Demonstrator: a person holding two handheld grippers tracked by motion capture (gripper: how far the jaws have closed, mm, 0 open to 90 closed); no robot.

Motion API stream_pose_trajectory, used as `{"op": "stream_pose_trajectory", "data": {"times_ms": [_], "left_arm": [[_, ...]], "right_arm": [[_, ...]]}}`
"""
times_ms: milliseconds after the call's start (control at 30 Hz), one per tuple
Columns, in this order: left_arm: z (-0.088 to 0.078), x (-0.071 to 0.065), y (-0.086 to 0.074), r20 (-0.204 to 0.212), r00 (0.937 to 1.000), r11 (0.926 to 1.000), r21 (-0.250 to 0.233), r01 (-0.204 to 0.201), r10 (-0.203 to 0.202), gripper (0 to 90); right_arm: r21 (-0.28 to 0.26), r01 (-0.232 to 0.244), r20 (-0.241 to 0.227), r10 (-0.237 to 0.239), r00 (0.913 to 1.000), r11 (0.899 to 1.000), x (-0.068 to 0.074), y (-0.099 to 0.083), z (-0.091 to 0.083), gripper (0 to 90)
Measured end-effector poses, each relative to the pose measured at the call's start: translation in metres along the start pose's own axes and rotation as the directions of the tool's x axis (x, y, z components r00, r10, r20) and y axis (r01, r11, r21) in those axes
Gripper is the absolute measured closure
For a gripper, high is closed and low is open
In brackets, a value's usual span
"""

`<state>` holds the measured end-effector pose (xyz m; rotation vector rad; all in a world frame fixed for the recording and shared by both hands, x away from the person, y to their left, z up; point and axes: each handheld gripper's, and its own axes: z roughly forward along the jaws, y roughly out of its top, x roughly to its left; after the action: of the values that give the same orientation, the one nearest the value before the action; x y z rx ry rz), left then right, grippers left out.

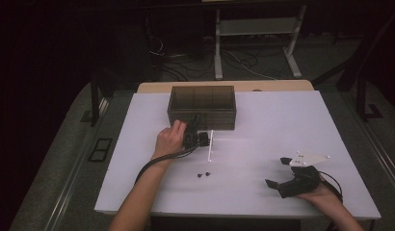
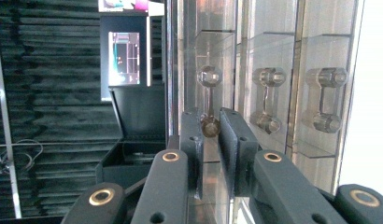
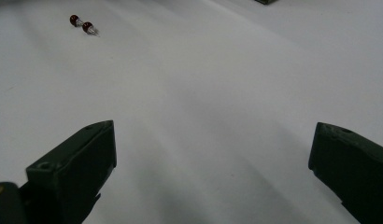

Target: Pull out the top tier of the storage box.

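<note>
So the left gripper (image 2: 209,128) is sitting right up against the front of the clear drawer box (image 1: 202,107), jaws nearly closed with just a narrow gap, and the bottom knob of one drawer handle (image 2: 209,126) is sitting in that gap. It's looking like a pinch on the handle, but I can't tell for sure whether the pads are actually pressing it.

The handle is a little see-through dumbbell thing, hard plastic by the looks, so it's probably going to be stiff, slick and not very forgiving if squeezed crooked. I'd be grabbing the thin bar between the two knobs so they stop the jaws sliding off. The box itself seems light, so pulling a drawer might drag the whole thing along the white table (image 1: 263,120).

The right gripper (image 1: 277,172) is resting near the front right of the table, jaws wide apart, nothing in them.

Hard stuff: what's inside the drawers is lost in reflections, and the two tiny red beads (image 3: 81,24) are too small to identify. The white strip (image 1: 210,145) beside the left hand (image 1: 170,139) is unclear too.
</note>
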<state>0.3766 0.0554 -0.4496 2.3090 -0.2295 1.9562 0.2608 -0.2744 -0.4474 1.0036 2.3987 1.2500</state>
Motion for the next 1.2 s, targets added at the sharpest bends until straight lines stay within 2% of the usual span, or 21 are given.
{"op": "stream_pose_trajectory", "data": {"times_ms": [133,333,400,467,600,667,767,833,933,1067,1200], "left_arm": [[0.0004,0.0004,-0.0006,0.005,0.9997,0.9996,-0.013,0.026,-0.026,80.2],[-0.0018,0.0009,-0.0007,0.012,0.9994,0.9994,-0.011,0.034,-0.033,80.5],[-0.0037,0.0010,-0.0002,0.014,0.9996,0.9997,-0.005,0.023,-0.023,80.5],[-0.0049,0.0004,-0.0002,0.011,0.9995,0.9995,-0.013,0.028,-0.028,80.5],[-0.0066,0.0007,0.0005,0.014,0.9998,0.9998,0.006,0.017,-0.017,80.3],[-0.0062,0.0005,0.0003,0.013,0.9997,0.9997,0.000,0.023,-0.023,80.3],[-0.0045,-0.0009,0.0007,-0.001,0.9999,0.9999,-0.007,0.010,-0.010,79.2],[-0.0040,-0.0015,0.0012,-0.001,0.9999,0.9999,-0.001,0.014,-0.014,79.0],[-0.0029,-0.0019,0.0009,-0.004,1.0000,0.9998,0.019,-0.002,0.002,75.9],[-0.0008,-0.0030,0.0000,-0.007,1.0000,0.9998,0.020,-0.001,0.001,74.3],[-0.0005,-0.0025,0.0011,-0.014,0.9999,0.9999,0.015,-0.001,0.002,78.6]], "right_arm": [[0.001,0.000,0.001,0.000,1.0000,1.000,0.0004,0.0000,0.0000,0.4],[0.000,-0.001,0.002,0.001,1.0000,1.000,0.0000,0.0000,0.0001,0.4],[0.000,0.000,0.001,0.000,1.0000,1.000,-0.0001,0.0000,0.0002,0.4],[-0.001,-0.001,0.002,0.001,1.0000,1.000,-0.0001,0.0000,0.0000,0.4],[-0.003,-0.001,0.001,0.001,1.0000,1.000,-0.0004,0.0000,-0.0001,0.4],[-0.001,-0.001,0.001,0.001,1.0000,1.000,0.0000,0.0000,0.0001,0.4],[0.000,-0.001,0.001,0.001,1.0000,1.000,0.0001,0.0000,0.0001,0.4],[-0.002,-0.002,0.002,0.002,1.0000,1.000,-0.0003,0.0000,0.0002,0.4],[-0.001,-0.001,0.001,0.001,1.0000,1.000,-0.0002,0.0000,0.0002,0.4],[-0.003,-0.001,0.001,0.001,1.0000,1.000,-0.0003,0.0000,0.0004,0.4],[-0.002,0.000,0.001,0.000,1.0000,1.000,-0.0002,0.0000,0.0004,0.4]]}}
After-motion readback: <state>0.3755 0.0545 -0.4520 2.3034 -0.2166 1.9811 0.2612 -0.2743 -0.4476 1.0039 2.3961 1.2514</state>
